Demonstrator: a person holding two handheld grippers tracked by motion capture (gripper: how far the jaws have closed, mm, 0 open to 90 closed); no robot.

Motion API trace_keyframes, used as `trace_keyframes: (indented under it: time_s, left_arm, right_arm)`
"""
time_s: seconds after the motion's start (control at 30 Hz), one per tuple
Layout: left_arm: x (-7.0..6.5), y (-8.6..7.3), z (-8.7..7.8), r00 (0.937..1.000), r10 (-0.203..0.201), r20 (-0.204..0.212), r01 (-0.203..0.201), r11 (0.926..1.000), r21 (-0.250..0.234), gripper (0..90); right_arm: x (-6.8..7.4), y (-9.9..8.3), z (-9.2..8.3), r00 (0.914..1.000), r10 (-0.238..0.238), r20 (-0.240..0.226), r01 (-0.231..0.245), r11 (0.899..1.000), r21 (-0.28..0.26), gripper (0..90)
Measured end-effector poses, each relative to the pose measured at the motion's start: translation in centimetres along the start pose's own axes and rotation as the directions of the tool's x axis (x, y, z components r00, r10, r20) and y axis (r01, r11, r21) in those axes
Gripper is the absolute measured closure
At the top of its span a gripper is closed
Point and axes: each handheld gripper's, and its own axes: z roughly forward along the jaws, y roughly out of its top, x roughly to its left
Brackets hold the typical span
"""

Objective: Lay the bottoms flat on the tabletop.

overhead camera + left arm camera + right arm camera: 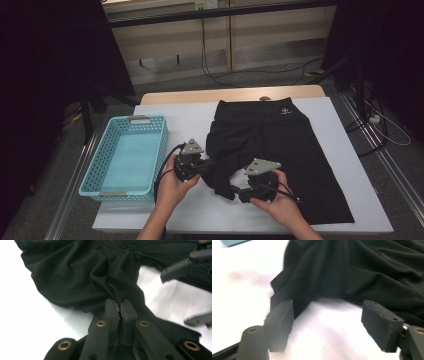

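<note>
Dim room, wooden cabinets (220, 37), grey floor (270, 80) with cables (212, 70)

Lab or test room, staged for recording. White-covered table (345, 200) with wooden edge, aluminium rail frame on grey carpet beside it. Black curtain screens at both sides beyond the tools. Pale wooden wall cabinets behind the table; loose cables trailing across the floor.

We find the left tongs (121, 305) clamped on a bunched fold of the black garment (82, 277), jaws drawn together with cloth pinched between the pads. The garment spreads in creases across the upper frame over the white counter (30, 322). The right tongs (187, 290) stand at the right edge, jaws parted.
</note>
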Motion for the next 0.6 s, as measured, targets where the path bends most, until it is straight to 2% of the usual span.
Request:
trace_keyframes:
  time_s: [0.07, 0.27, 0.33, 0.43, 0.53, 0.6]
  left_arm:
    - [0.0, 0.1, 0.3, 0.9998, 0.012, -0.013, -0.012, 0.9999, -0.003, 85.9]
    - [-0.1, 0.1, 1.8, 0.9997, 0.021, -0.014, -0.021, 0.9998, -0.001, 85.8]
    - [-0.1, 0.1, 2.3, 0.9996, 0.028, -0.007, -0.028, 0.9996, -0.004, 84.8]
    - [-0.1, 0.1, 2.8, 0.9994, 0.033, -0.006, -0.033, 0.9995, 0.001, 81.2]
    - [0.1, 0.0, 3.0, 0.9996, 0.027, -0.008, -0.027, 0.9996, 0.009, 78.5]
    - [0.3, -0.1, 3.0, 0.9999, 0.015, -0.003, -0.014, 0.9998, 0.014, 74.4]
  right_arm:
    - [0.5, 0.1, 0.2, 0.9994, -0.022, -0.027, 0.022, 1.000, -0.001, 34.2]
    - [2.1, 0.3, 0.7, 0.9948, -0.059, -0.083, 0.060, 0.998, 0.009, 41.0]
    - [2.6, 0.3, 1.1, 0.9928, -0.053, -0.107, 0.054, 0.999, 0.007, 41.6]
    - [3.4, 0.3, 2.2, 0.9919, -0.083, -0.097, 0.086, 0.996, 0.030, 42.5]
    - [3.7, 0.1, 3.3, 0.9917, -0.078, -0.103, 0.083, 0.995, 0.053, 47.3]
    - [3.7, 0.2, 3.7, 0.9919, -0.057, -0.114, 0.061, 0.998, 0.030, 62.8]
